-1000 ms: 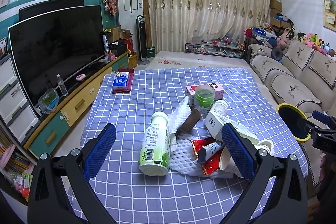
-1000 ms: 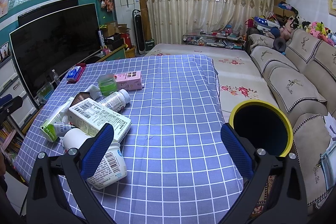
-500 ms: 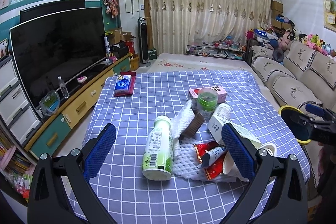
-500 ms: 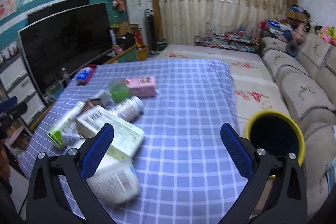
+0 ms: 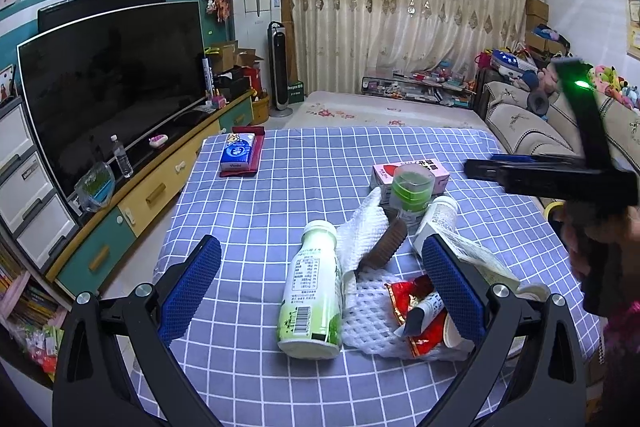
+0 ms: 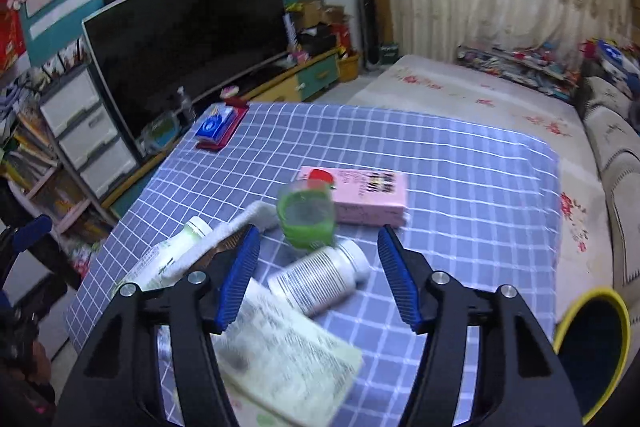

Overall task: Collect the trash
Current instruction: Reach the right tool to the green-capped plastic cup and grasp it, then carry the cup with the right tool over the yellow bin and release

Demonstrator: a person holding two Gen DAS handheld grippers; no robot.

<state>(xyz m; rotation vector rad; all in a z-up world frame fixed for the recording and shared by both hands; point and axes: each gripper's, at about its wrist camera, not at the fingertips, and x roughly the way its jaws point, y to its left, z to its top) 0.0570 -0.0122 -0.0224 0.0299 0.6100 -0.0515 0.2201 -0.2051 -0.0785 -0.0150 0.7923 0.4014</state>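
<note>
Table (image 5: 280, 187): covered in a blue cloth with a white grid; trash heaped on the near half.
Left tool (image 5: 320, 291): released, jaws spread wide over the near edge of the heap, nothing pressed between the blue pads.
Right tool (image 6: 318, 279): jaws have just been closing, now roughly half apart – the white bottle (image 6: 320, 281) lies between the tips, pads not pressing on it as far as the blurred view lets tell.
Green-labelled bottle (image 5: 314, 291): lying on its side, cap away from the camera, just left of the white foam net (image 5: 360, 311).
Foam net: spread flat, with a brown ridged cup (image 5: 386, 245) tipped over on it.
Red wrapper (image 5: 416, 311): crumpled on the net's right side, touching a small tube.
Flat carton (image 6: 288, 355): lying near the right tool's left finger, partly under it in the right wrist view.
Green plastic cup (image 6: 308, 217): upright, just in front of the pink box (image 6: 368, 195).
Pink box: lying flat behind the heap, toward the middle of the table.
Bin (image 6: 596, 343): yellow rim, dark inside – standing off the table's right edge, beside the sofa.
Tissue pack (image 5: 239, 153): on a red tray at the far left corner, well apart from the heap.
</note>
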